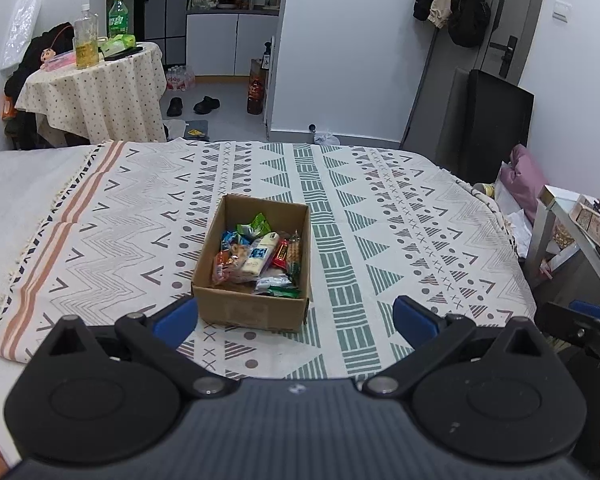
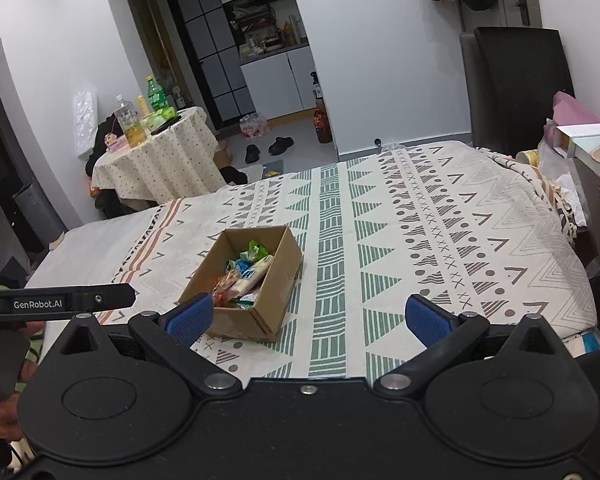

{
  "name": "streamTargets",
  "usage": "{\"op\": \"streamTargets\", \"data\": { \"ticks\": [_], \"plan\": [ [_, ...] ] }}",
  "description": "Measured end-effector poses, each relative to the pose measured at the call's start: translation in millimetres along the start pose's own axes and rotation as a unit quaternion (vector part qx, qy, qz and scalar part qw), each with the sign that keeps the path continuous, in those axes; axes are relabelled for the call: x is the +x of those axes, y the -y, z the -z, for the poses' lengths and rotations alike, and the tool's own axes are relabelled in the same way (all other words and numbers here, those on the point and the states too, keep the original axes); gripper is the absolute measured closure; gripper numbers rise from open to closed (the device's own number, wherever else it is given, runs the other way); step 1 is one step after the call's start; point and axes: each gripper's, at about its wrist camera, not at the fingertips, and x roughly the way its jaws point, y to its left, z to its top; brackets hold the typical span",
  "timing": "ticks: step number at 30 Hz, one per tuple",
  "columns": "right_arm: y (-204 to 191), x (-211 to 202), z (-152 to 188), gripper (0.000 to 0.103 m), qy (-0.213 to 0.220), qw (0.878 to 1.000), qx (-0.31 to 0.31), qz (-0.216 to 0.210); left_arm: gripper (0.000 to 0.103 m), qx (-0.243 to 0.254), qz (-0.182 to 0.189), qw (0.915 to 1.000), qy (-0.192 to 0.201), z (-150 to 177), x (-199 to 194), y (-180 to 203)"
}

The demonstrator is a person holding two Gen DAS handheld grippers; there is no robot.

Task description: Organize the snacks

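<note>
Snacks (image 1: 260, 256), mixed wrappers, print unreadable, fill one cardboard box (image 1: 236, 308) on the patterned bedspread (image 1: 380, 208). Left gripper (image 1: 296, 320) fingers spread, empty; cloth bare around the box. Right view: "GenRobot.AI" on the other gripper's arm; right gripper (image 2: 308, 320) fingers spread, empty, left pad overlapping the box's near corner.

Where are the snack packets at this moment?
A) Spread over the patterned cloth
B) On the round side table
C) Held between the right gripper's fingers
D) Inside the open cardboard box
D: the snack packets all lie inside the open cardboard box on the patterned cloth, and both the left gripper and the right gripper are open and empty.
</note>
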Motion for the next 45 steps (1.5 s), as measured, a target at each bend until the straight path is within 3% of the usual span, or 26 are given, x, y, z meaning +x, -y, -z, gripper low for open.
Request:
{"op": "streamTargets", "data": {
  "ticks": [45],
  "plan": [
    [-0.3,-4.0,-3.5,0.000,0.002,1.000,0.003,-0.001,0.000,0.015,0.009,0.9998,-0.004,2.8,-1.1,4.9]
  ]
}}
